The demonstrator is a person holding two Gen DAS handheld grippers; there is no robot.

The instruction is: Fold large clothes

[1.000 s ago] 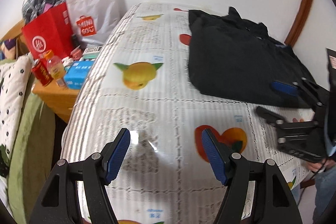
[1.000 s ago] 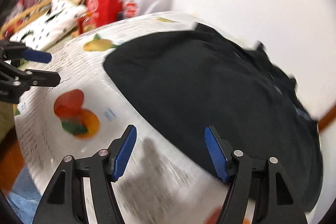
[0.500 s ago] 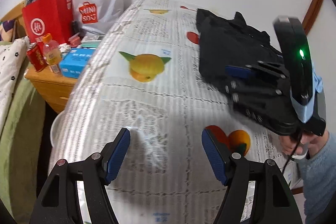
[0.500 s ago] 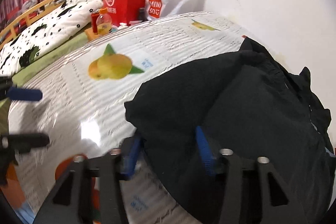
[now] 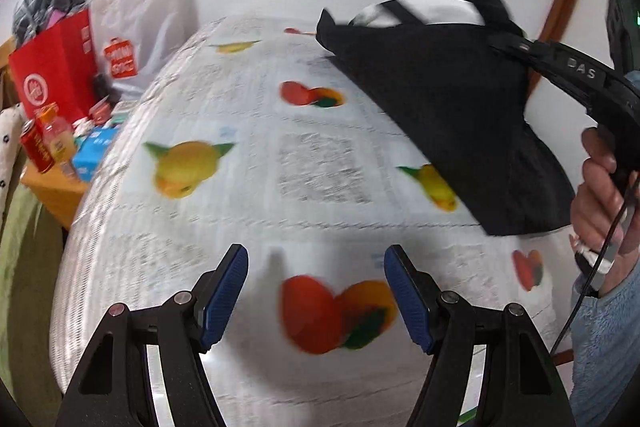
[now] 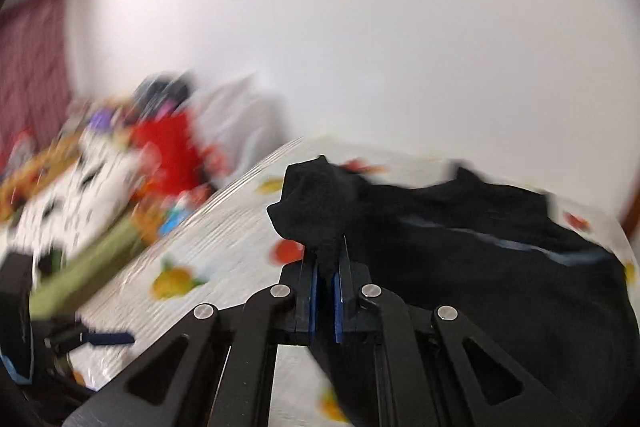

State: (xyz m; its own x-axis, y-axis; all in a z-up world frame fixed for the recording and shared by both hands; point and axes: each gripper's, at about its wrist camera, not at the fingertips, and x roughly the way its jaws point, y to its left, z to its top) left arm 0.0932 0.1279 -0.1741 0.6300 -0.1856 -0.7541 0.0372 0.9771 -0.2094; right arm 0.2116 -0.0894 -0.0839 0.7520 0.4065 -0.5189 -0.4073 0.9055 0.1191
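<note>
Left to right: a red bag (image 5: pixel 52 67) and a white bag (image 5: pixel 140 27) stand beside the fruit-print tabletop (image 5: pixel 320 167). The left gripper (image 5: pixel 316 291) hovers over the tabletop's near edge, jaws apart and empty. The right gripper (image 6: pixel 324 287), held in a hand (image 5: pixel 604 203), has its jaws clamped on a corner of the black garment (image 5: pixel 452 115), which hangs lifted at that end, its far part resting on the tabletop.
</note>
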